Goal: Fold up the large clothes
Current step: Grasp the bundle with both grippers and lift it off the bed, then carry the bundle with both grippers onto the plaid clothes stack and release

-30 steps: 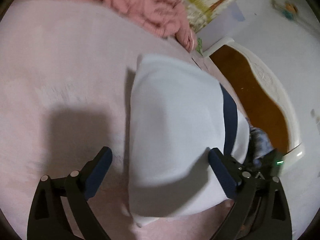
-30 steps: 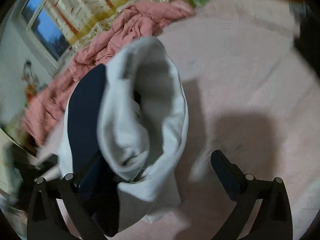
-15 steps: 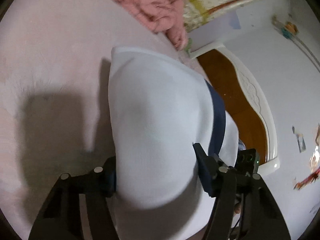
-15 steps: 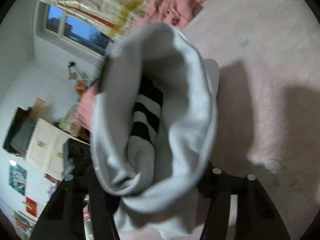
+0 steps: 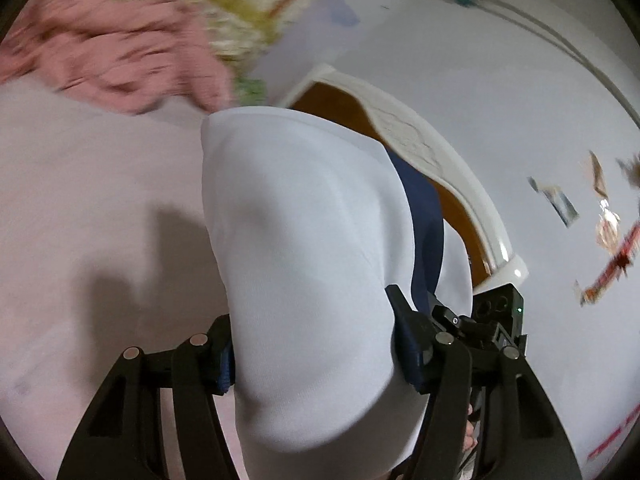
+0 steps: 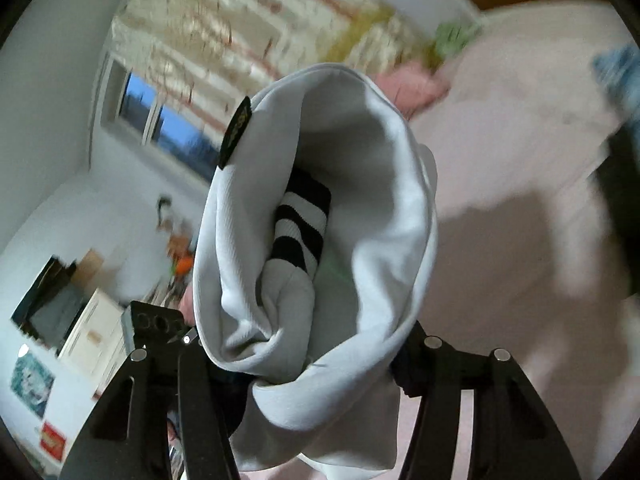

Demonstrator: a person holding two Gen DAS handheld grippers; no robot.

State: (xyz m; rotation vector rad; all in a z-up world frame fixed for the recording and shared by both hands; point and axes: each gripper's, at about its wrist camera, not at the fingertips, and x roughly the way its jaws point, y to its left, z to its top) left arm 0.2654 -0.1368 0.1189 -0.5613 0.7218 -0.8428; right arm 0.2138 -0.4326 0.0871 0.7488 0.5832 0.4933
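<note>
A folded white garment (image 5: pixel 304 248) with a navy band along its right side is clamped between the fingers of my left gripper (image 5: pixel 310 344), held above the pink bed (image 5: pixel 88 208). In the right wrist view the same white garment (image 6: pixel 372 216) bulges up as a thick fold with a black-and-white striped cuff (image 6: pixel 300 224) and a small black label inside. My right gripper (image 6: pixel 304 364) is shut on its lower end. The other gripper's body shows at the edge of each view.
A crumpled pink blanket (image 5: pixel 116 52) lies at the far side of the bed. A white and brown headboard (image 5: pixel 432 176) stands to the right by the wall. A window (image 6: pixel 160 128), curtain and white cabinet (image 6: pixel 92 340) show behind.
Both grippers went from open to shut on the garment, then lifted it off the bed. The views tilted upward toward the walls.
</note>
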